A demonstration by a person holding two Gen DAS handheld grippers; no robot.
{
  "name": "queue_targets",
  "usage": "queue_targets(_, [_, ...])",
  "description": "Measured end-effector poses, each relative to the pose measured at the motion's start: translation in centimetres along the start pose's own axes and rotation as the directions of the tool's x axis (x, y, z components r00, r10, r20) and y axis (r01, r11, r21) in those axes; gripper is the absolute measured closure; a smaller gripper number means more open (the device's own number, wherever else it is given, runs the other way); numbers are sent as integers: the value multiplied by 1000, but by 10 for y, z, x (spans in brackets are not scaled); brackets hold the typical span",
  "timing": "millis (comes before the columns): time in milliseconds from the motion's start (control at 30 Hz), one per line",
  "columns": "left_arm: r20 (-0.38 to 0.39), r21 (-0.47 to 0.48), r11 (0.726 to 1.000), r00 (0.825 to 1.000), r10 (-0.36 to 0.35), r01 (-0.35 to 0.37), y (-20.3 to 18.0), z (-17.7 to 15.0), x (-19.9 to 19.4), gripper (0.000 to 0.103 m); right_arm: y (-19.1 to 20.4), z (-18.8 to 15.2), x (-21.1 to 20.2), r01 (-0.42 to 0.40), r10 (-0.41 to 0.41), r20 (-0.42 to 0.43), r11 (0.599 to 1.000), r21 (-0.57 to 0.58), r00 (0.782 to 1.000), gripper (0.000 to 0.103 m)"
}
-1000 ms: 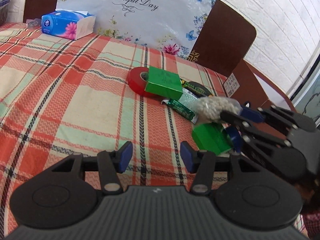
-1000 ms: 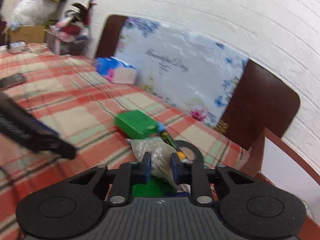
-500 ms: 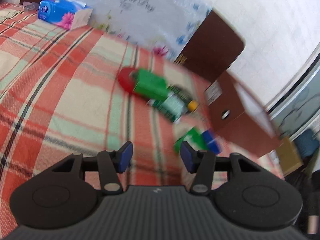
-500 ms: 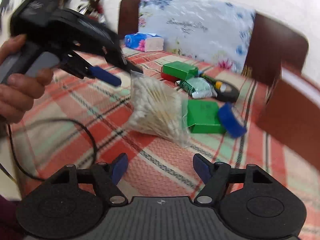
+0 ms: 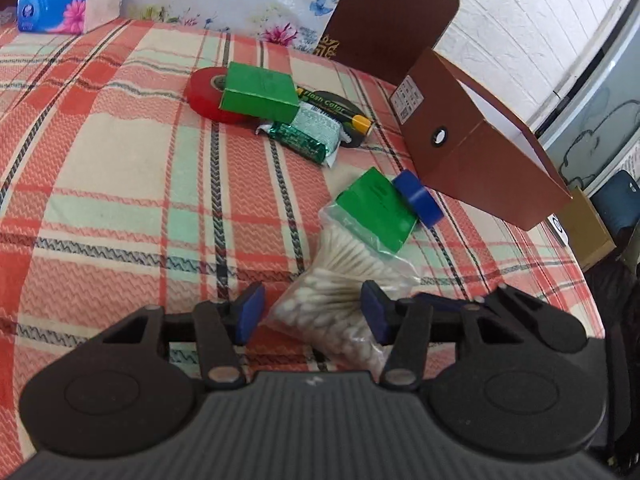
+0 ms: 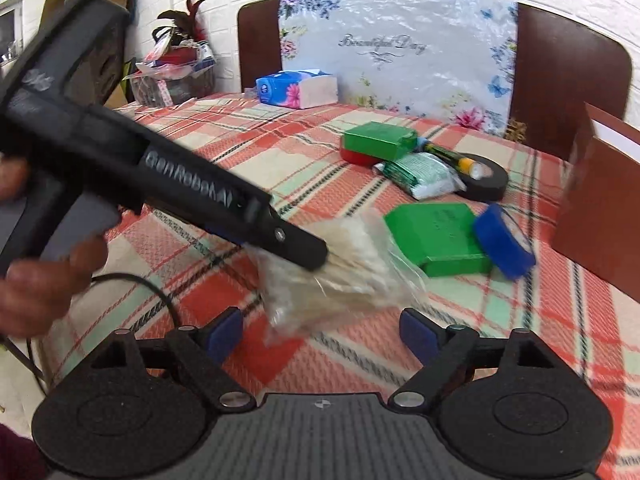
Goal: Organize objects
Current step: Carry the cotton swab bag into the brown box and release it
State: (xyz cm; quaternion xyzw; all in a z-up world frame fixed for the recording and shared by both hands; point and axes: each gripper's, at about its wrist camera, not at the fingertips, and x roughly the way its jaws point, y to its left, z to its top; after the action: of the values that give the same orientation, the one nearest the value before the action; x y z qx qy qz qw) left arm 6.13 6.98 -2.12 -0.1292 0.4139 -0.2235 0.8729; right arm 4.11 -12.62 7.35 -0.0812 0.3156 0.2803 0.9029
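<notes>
A clear bag of cotton swabs point(image 5: 340, 280) lies on the plaid tablecloth point(image 5: 120, 184), its far end against a green box point(image 5: 376, 212). My left gripper point(image 5: 312, 314) straddles the bag's near end with its jaws closing. The right pad meets the plastic, while the left pad stands a sliver off. In the right wrist view one of the left gripper's fingers point(image 6: 296, 244) reaches over the blurred bag point(image 6: 340, 264). My right gripper point(image 6: 320, 336) is wide and still opening, and the bag sits just ahead of its pads, untouched.
A blue tape roll point(image 5: 420, 200) leans on the green box. Further back sit a red tape roll point(image 5: 204, 92), a second green box point(image 5: 260, 96), a green foil packet point(image 5: 312, 136) and a black tape roll point(image 6: 488, 180). An open brown carton point(image 5: 472, 160) stands at the right, a tissue box point(image 5: 68, 4) far left.
My right gripper let go of the swab bag and spread wide, and the bag now lies on the cloth. My left gripper came over the bag and its jaws narrowed around it.
</notes>
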Motion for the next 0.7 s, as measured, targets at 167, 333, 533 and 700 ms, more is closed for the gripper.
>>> queue_targets(167, [-4, -49, 999, 1000, -23, 23, -14, 2, -11, 75, -5, 9, -1, -54, 53, 21, 998, 36, 998, 64])
queue_targets(333, [72, 37, 999, 997, -32, 30, -53, 22, -33, 76, 1, 16, -36, 54, -45, 152, 997, -55, 987, 66])
queue_targets(533, [133, 160, 981, 983, -128, 106, -117, 75, -24, 76, -40, 33, -72, 264, -232, 305, 962, -67, 924, 67])
queue_targets(700, [144, 268, 949, 967, -208, 164, -185, 116, 21, 76, -110, 44, -92, 391, -370, 330, 920, 3, 868, 67])
